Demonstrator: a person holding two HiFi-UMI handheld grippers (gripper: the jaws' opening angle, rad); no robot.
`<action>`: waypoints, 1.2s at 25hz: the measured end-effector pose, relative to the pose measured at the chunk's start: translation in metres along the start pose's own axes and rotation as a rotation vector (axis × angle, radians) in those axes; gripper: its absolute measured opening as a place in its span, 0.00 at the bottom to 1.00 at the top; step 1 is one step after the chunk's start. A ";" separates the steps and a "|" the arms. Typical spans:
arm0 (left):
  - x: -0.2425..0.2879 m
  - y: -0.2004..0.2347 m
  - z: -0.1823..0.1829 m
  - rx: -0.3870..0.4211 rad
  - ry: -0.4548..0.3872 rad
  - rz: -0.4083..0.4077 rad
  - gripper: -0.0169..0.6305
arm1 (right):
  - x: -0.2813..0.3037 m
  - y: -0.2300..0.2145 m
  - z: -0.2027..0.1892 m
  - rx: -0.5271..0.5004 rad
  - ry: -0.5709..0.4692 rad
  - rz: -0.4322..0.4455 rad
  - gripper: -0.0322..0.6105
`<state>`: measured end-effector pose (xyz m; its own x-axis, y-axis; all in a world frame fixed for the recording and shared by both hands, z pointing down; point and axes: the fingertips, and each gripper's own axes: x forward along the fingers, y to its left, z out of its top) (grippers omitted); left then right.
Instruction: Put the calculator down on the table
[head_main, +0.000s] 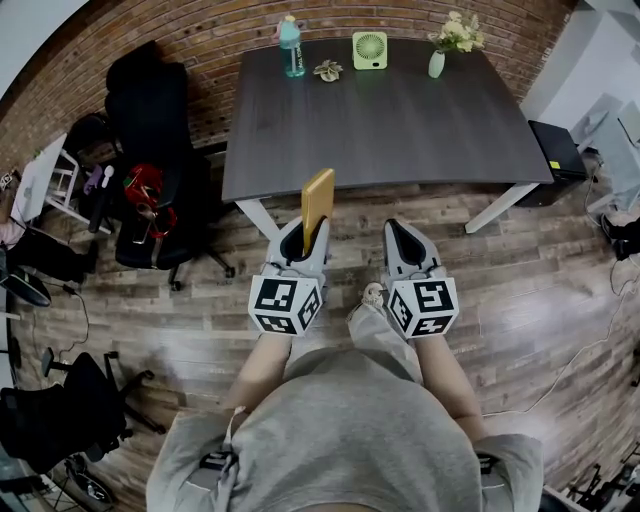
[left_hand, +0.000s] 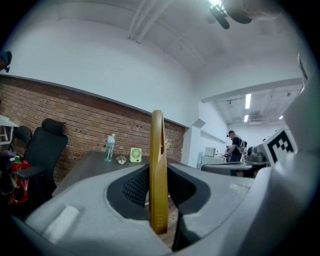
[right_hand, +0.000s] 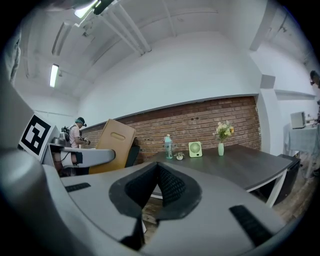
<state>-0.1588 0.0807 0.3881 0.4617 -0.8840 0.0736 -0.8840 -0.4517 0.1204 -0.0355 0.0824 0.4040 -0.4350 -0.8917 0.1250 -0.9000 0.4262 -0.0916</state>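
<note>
A thin gold-yellow calculator (head_main: 318, 200) stands upright on edge in my left gripper (head_main: 304, 238), whose jaws are shut on its lower end. In the left gripper view the calculator (left_hand: 158, 165) rises edge-on between the dark pads (left_hand: 136, 189). It hangs over the wooden floor, just short of the front edge of the dark grey table (head_main: 380, 130). My right gripper (head_main: 402, 236) is level beside it, a hand's width to the right, its jaws together with nothing in them. In the right gripper view the calculator (right_hand: 111, 145) shows broad-side at the left.
Along the table's far edge stand a teal bottle (head_main: 290, 47), a small ornament (head_main: 327, 70), a green fan (head_main: 369, 50) and a vase of flowers (head_main: 445, 45). A black office chair (head_main: 150, 130) stands left of the table, a black box (head_main: 560, 150) at its right. A person (left_hand: 235, 147) stands far off.
</note>
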 end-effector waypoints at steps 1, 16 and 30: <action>0.009 0.002 0.000 -0.003 0.003 0.002 0.16 | 0.007 -0.006 0.001 0.000 0.000 -0.001 0.05; 0.140 0.019 0.025 -0.057 0.010 0.038 0.16 | 0.101 -0.094 0.040 -0.010 0.009 0.060 0.05; 0.254 0.015 0.034 -0.070 -0.006 0.077 0.16 | 0.172 -0.181 0.057 -0.021 0.008 0.128 0.05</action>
<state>-0.0574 -0.1544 0.3753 0.3918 -0.9166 0.0799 -0.9096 -0.3728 0.1834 0.0545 -0.1568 0.3854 -0.5466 -0.8285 0.1214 -0.8374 0.5397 -0.0866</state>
